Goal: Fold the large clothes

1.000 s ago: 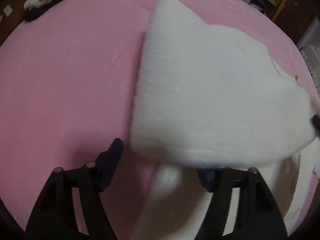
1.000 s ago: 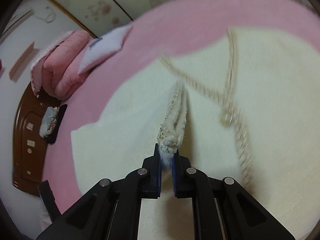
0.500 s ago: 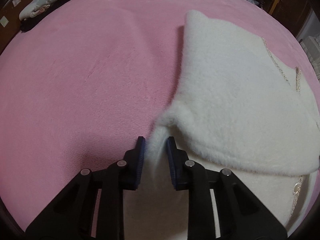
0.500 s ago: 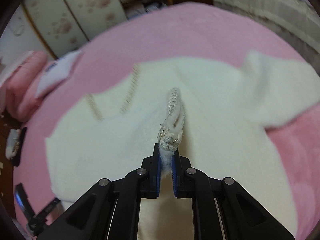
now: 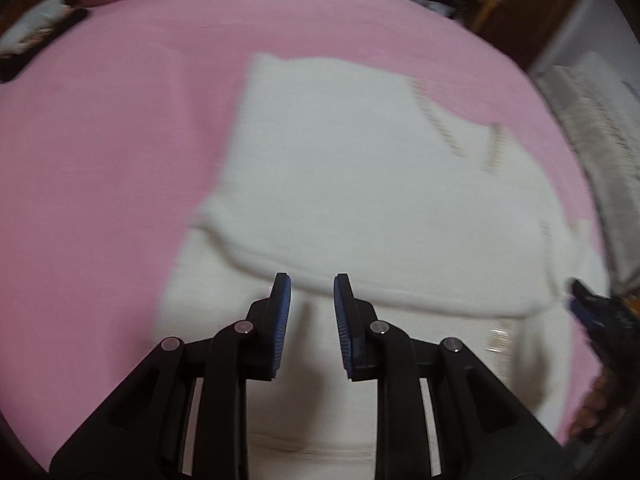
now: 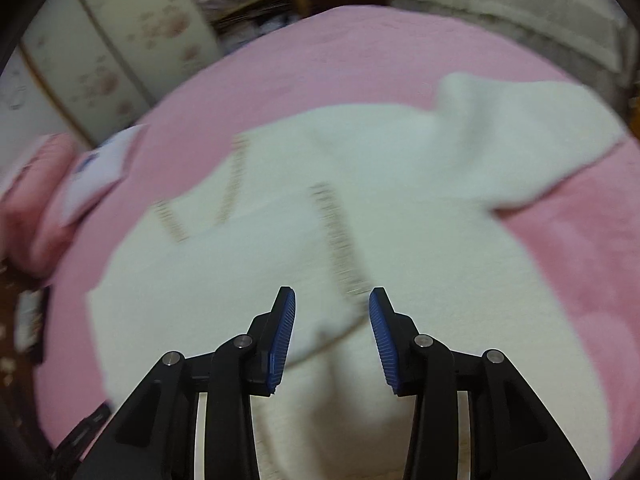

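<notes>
While hovering low over the cloth, left gripper (image 5: pixel 308 280) with jaws apart, blue pads bare, nothing between them; right gripper (image 6: pixel 332 294) likewise spread wide and gripping nothing. Directly under both, a white fleecy garment (image 5: pixel 360 184) lying on the pink bedspread (image 5: pixel 100 140), folded over itself, its doubled edge running left to right just beyond the left fingertips. Long axis running from near to far in the left wrist view, the trimmed neckline end pointing to the far right. In the right wrist view, gold braid trim (image 6: pixel 340 240) running away from the fingers, and a sleeve (image 6: pixel 520 140) flung out to the far right across the pink. Farther off at left, a pink pillow (image 6: pixel 24 220) with a white packet (image 6: pixel 100 168) on it. Beyond the bed, a floral wardrobe door (image 6: pixel 120 60) and dark wooden furniture (image 5: pixel 532 12). Both views motion-blurred, fine detail unreadable.
</notes>
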{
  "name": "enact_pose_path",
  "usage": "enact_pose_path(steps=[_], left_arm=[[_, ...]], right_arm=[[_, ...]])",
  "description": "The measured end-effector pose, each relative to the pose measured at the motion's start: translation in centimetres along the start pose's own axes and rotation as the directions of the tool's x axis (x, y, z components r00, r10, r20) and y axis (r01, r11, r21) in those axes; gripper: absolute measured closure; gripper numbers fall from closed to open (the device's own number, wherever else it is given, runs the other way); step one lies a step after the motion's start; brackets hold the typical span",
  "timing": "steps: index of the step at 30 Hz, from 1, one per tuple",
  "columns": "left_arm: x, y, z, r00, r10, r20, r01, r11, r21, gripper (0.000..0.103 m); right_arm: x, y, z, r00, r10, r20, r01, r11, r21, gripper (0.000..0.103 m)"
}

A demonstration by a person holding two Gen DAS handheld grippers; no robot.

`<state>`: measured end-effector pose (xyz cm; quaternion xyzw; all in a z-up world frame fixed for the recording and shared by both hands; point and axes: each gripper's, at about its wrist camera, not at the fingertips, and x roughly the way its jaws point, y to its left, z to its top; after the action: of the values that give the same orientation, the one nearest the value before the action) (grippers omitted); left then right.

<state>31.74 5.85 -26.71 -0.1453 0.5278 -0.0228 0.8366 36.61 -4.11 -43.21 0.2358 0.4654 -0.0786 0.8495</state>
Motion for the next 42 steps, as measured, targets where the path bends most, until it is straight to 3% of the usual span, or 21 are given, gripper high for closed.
enact_pose_path(steps=[2,5,8,10,13,14,15,18,20,21,22,26,27,28,30,31,33,35,39,40,42], left_arm=[[1.5,-2.0,0.3,0.999,-0.039,-0.030,0.039,0.999,0.021,0.084],[4.8,-3.7,1.0,0.994,-0.006,-0.105,0.011,0.999,0.048,0.084],[6.7,-4.4,1.7,0.993,0.039,-0.115,-0.033,0.998,0.057,0.084],[6.9,-4.1,2.4,0.993,0.077,-0.085,-0.073,0.996,0.048,0.084],[7.1,-2.5,2.4,0.979,0.200,-0.034,-0.199,0.980,0.025,0.086],[7.5,-1.5,2.4,0.975,0.222,-0.027,-0.222,0.975,0.009,0.093],[7.7,-0.7,2.4,0.973,0.228,-0.028,-0.228,0.974,-0.013,0.102],[7.9,0.6,2.6,0.980,0.197,-0.033,-0.199,0.977,-0.074,0.102],[7.8,0.3,2.6,0.974,0.226,-0.016,-0.227,0.973,-0.048,0.102],[8.1,0.0,2.2,0.967,0.255,0.003,-0.255,0.967,-0.025,0.102],[8.2,-0.4,2.0,0.962,0.274,0.013,-0.274,0.962,-0.013,0.102],[9.2,-2.7,1.8,0.932,0.362,0.019,-0.363,0.931,0.041,0.102],[9.1,-3.7,1.7,0.930,0.368,0.016,-0.368,0.927,0.077,0.102],[9.2,-4.5,1.7,0.942,0.335,0.014,-0.335,0.938,0.095,0.102],[8.8,-5.6,1.5,0.983,0.185,-0.011,-0.183,0.978,0.096,0.102],[9.2,-6.2,1.6,0.993,0.114,-0.037,-0.110,0.990,0.089,0.102],[10.0,-7.1,1.8,0.996,0.042,-0.082,-0.035,0.995,0.089,0.102],[10.9,-8.2,2.9,0.995,0.058,-0.082,-0.049,0.993,0.110,0.102],[12.7,-8.7,5.2,0.993,0.121,-0.015,-0.118,0.987,0.108,0.102],[13.2,-8.3,6.0,0.988,0.156,0.010,-0.156,0.983,0.100,0.102],[14.3,-6.8,7.7,0.982,0.184,0.041,-0.186,0.980,0.071,0.102]], right_arm=[[1.8,1.6,-0.6,0.990,0.121,-0.067,-0.124,0.991,-0.051,0.074],[4.6,4.8,-1.8,0.963,0.219,-0.160,-0.237,0.966,-0.104,0.076],[7.5,7.5,-3.4,0.932,0.268,-0.244,-0.307,0.941,-0.142,0.078],[8.3,10.9,-5.3,0.939,0.213,-0.270,-0.274,0.937,-0.216,0.078],[10.3,11.8,-5.8,0.962,0.150,-0.230,-0.218,0.927,-0.306,0.085],[9.9,11.4,-5.9,0.967,0.137,-0.213,-0.200,0.928,-0.315,0.086],[9.8,10.6,-5.4,0.975,0.115,-0.188,-0.171,0.933,-0.317,0.087],[9.1,7.0,-3.8,0.995,0.005,-0.100,-0.035,0.954,-0.298,0.092],[8.2,4.0,-2.7,0.993,-0.114,-0.036,0.100,0.958,-0.268,0.092],[8.1,2.3,-2.3,0.988,-0.155,-0.012,0.148,0.961,-0.233,0.097],[8.0,0.7,-1.9,0.989,-0.145,-0.009,0.140,0.972,-0.189,0.103],[7.8,-0.9,-1.2,0.993,-0.117,-0.016,0.115,0.987,-0.114,0.103],[7.6,-0.2,-1.2,0.990,-0.140,-0.005,0.138,0.982,-0.126,0.103],[7.5,0.8,-1.0,0.990,-0.144,0.011,0.144,0.981,-0.130,0.103],[7.3,2.9,0.8,0.999,-0.029,0.021,0.031,0.995,-0.099,0.103],[8.1,3.7,0.8,0.996,0.085,-0.022,-0.086,0.994,-0.073,0.103],[10.6,6.2,1.1,0.960,0.251,-0.124,-0.256,0.966,-0.028,0.103],[12.0,9.5,0.2,0.930,0.317,-0.189,-0.329,0.944,-0.037,0.103],[17.1,14.0,-0.1,0.882,0.364,-0.298,-0.396,0.917,-0.053,0.103],[18.0,14.5,0.4,0.876,0.378,-0.300,-0.409,0.912,-0.044,0.103],[19.7,15.3,1.8,0.891,0.355,-0.281,-0.391,0.917,-0.078,0.103]])
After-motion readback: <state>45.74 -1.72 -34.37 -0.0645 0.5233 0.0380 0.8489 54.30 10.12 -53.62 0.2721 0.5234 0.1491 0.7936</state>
